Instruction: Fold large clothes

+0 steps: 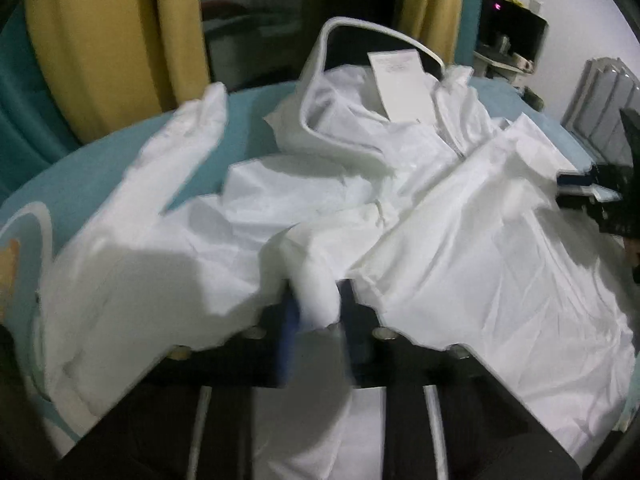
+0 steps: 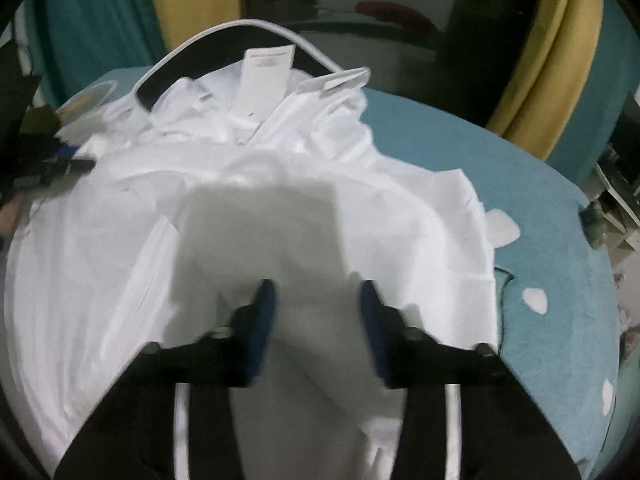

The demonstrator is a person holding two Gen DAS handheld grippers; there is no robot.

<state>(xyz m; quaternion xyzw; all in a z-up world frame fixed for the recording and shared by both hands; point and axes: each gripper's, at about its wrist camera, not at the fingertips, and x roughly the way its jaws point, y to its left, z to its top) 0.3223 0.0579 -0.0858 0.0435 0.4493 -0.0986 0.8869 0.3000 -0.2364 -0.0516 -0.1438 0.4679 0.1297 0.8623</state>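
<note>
A large white garment [image 1: 460,240] lies crumpled on a teal bedspread [image 1: 100,184]. Its dark-lined collar [image 1: 360,40] with a white label [image 1: 400,84] points away from me. My left gripper [image 1: 316,304] is shut on a bunched fold of the white garment at its near edge. In the right wrist view the same garment [image 2: 120,240] fills the frame, with its collar label [image 2: 266,80] at the far end. My right gripper [image 2: 318,308] is open, its blue-padded fingers [image 2: 262,320] spread over the cloth and holding nothing.
Yellow and teal curtains [image 1: 100,40] hang behind the bed. A white radiator [image 1: 604,100] and a dark shelf [image 1: 512,32] stand at the right. The other gripper [image 1: 600,196] shows at the right edge of the left wrist view. Bare teal bedspread [image 2: 540,220] with white spots lies right of the garment.
</note>
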